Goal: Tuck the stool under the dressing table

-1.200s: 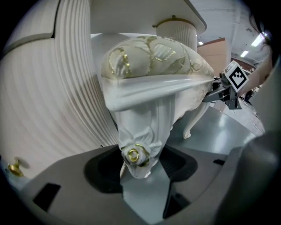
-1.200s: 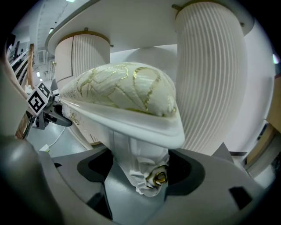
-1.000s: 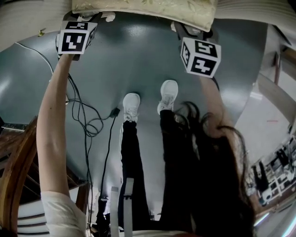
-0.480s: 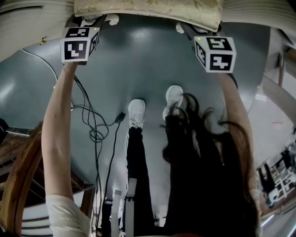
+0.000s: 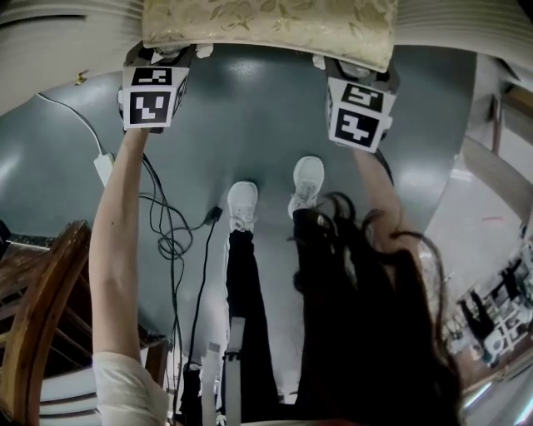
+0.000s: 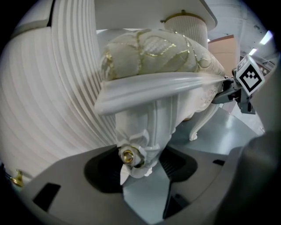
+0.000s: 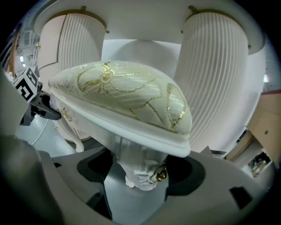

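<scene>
- Soft, even indoor light filled all three views, and the pale stool [image 7: 127, 101] came out bright, the gold thread on its cushion glinting.
- The grey floor [image 5: 250, 108] carried a broad, milky sheen in the head view, whose lower half sank into near-black.
- Fisheye bending curved every edge, and a dark vignette closed the corners of both gripper views.
- The near bodies of the left gripper [image 6: 142, 169] and right gripper [image 7: 140, 171] lay soft and out of focus.

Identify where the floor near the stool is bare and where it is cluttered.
Free: bare grey floor between the cream gold-patterned cushioned stool and the white shoes. Crowded: left, where black cables trail beside the brown wooden chair.
</scene>
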A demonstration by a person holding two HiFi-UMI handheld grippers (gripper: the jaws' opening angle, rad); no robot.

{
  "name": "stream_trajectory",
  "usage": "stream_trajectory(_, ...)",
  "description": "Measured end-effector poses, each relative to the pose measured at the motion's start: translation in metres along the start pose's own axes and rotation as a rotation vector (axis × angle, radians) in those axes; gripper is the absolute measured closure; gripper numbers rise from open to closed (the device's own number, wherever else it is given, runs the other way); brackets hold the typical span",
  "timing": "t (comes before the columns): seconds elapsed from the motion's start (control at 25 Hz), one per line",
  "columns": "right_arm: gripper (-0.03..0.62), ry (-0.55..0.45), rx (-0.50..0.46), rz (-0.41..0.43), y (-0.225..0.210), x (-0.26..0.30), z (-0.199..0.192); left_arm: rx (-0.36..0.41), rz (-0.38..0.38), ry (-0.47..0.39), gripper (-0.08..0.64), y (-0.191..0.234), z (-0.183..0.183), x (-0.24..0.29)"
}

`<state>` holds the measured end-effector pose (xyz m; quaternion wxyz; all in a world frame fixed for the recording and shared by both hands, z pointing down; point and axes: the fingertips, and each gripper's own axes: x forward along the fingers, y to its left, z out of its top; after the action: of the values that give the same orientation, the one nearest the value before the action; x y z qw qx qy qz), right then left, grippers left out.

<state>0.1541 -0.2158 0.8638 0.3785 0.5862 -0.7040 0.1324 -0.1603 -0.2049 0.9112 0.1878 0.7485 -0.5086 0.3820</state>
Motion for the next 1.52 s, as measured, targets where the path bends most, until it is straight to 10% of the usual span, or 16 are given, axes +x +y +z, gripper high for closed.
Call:
stream_trajectory(0.36, 0.232, -0.031, -0.117, 0.028, -0.045, 0.038, 0.027, -0.058, 0.046, -0.101, 0.307, -0.019, 0.023, 0.012)
stream_trajectory(1.52, 0.232, -0.101, -0.078, 0.075, -0.031, 0.041, 0.049, -0.114, 0.134, -0.013, 0.307, 0.010, 0.031, 0.014)
